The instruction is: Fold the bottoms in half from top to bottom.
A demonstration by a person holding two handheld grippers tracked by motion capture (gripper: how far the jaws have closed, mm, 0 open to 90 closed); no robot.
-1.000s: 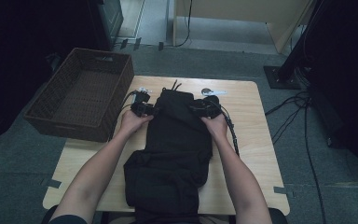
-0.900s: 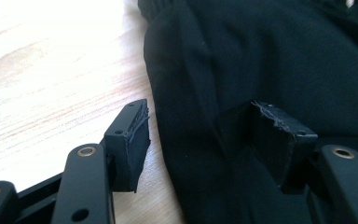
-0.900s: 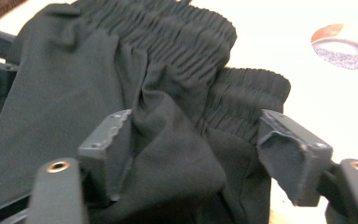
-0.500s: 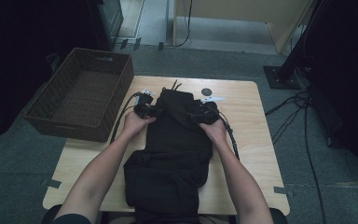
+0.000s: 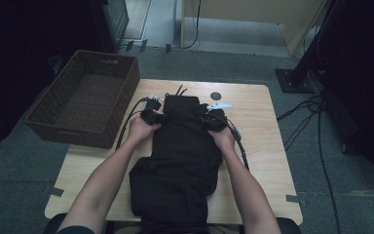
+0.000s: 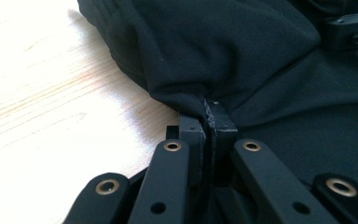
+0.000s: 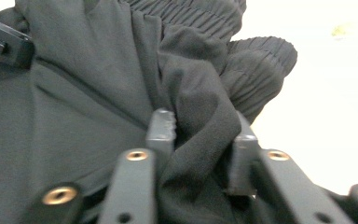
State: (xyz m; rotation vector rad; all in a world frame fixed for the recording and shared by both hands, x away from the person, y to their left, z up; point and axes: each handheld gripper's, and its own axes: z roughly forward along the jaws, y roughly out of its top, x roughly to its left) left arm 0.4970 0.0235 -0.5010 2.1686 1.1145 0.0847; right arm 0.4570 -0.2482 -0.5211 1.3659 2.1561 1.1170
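A black garment (image 5: pixel 180 165) lies lengthwise on the wooden table (image 5: pixel 263 141), its ribbed waistband at the far end. My left gripper (image 5: pixel 152 117) is at the garment's left edge, just below the waistband. In the left gripper view it (image 6: pixel 208 109) is shut on a pinch of the black cloth (image 6: pixel 242 56). My right gripper (image 5: pixel 213 121) is at the right edge. In the right gripper view its jaws (image 7: pixel 200 126) stand apart with a loose fold of the cloth (image 7: pixel 200 107) between them, and that view is blurred.
A brown wicker basket (image 5: pixel 78 137) stands beside the table's left edge. A small dark round mark (image 5: pixel 216 96) is on the table beyond the waistband. Cables trail over the floor (image 5: pixel 316 122) at the right. Bare wood shows on both sides of the garment.
Both grippers have drawn slightly inward and toward the person, pulling the garment's upper sides with them. They have hardly moved in the last half second.
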